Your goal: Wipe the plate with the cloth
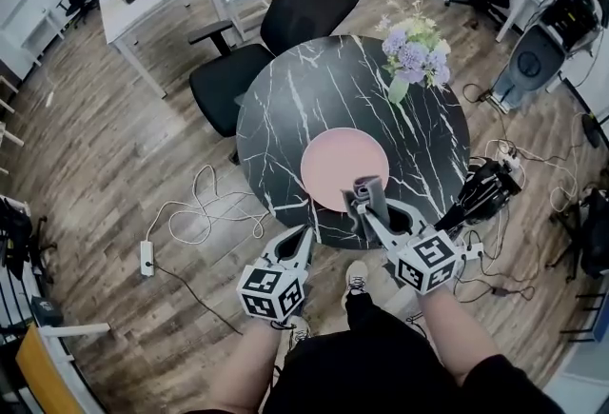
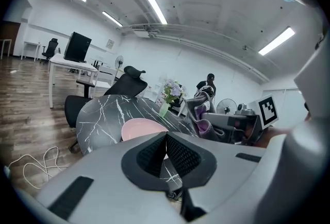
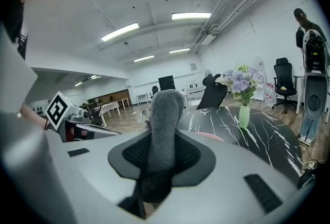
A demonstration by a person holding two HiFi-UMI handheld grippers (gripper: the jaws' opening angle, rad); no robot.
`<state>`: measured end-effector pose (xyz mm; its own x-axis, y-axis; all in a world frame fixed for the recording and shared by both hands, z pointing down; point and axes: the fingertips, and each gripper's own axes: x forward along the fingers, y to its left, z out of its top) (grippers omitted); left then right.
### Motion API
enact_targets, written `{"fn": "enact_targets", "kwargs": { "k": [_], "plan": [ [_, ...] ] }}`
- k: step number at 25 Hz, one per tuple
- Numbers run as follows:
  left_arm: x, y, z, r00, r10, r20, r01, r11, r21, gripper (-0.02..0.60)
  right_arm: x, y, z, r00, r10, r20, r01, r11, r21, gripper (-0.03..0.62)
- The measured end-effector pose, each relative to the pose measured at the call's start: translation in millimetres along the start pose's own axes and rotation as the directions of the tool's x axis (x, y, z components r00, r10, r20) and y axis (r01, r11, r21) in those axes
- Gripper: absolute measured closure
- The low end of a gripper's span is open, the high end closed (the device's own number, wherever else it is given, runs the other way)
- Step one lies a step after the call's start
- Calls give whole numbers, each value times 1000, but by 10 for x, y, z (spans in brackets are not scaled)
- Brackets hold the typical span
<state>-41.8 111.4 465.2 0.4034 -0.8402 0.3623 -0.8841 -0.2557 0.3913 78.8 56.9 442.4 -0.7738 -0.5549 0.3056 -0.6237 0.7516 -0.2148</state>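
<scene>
A pink plate (image 1: 343, 162) lies on the round black marble table (image 1: 285, 117), toward its near side. My right gripper (image 1: 365, 200) is shut on a grey cloth (image 1: 372, 192) that stands up between its jaws, at the table's near edge just short of the plate. In the right gripper view the cloth (image 3: 164, 130) fills the gap and the plate (image 3: 212, 136) peeks out behind it. My left gripper (image 1: 306, 233) is shut and holds nothing, hovering just off the table's near edge, left of the right one. From the left gripper view the plate (image 2: 140, 128) lies ahead.
A vase of purple and white flowers (image 1: 411, 55) stands at the table's far right. A black office chair (image 1: 285, 12) sits behind the table. Cables and a power strip (image 1: 147, 257) lie on the wooden floor to the left. A black bag (image 1: 487, 191) sits at the right.
</scene>
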Motion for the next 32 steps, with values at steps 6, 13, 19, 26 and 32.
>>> {"fn": "enact_targets", "kwargs": {
  "k": [6, 13, 19, 26, 32],
  "plan": [
    [264, 105, 189, 998, 63, 19, -63, 998, -6, 561, 238, -291, 137, 999, 48, -7, -48, 999, -3, 488],
    [514, 230, 310, 988, 150, 22, -149, 989, -18, 560, 490, -502, 283, 992, 124, -12, -124, 992, -17, 488],
    [691, 251, 336, 981, 195, 2, -195, 981, -23, 558, 627, -646, 295, 984, 177, -25, -177, 984, -9, 488],
    [805, 363, 242, 961, 274, -44, -276, 960, -39, 462, 761, -759, 170, 972, 231, -44, -229, 972, 47, 488],
    [914, 431, 79, 952, 283, -115, -290, 955, -53, 398, 783, -776, 118, 969, 241, -53, -238, 969, 63, 488]
  ]
}}
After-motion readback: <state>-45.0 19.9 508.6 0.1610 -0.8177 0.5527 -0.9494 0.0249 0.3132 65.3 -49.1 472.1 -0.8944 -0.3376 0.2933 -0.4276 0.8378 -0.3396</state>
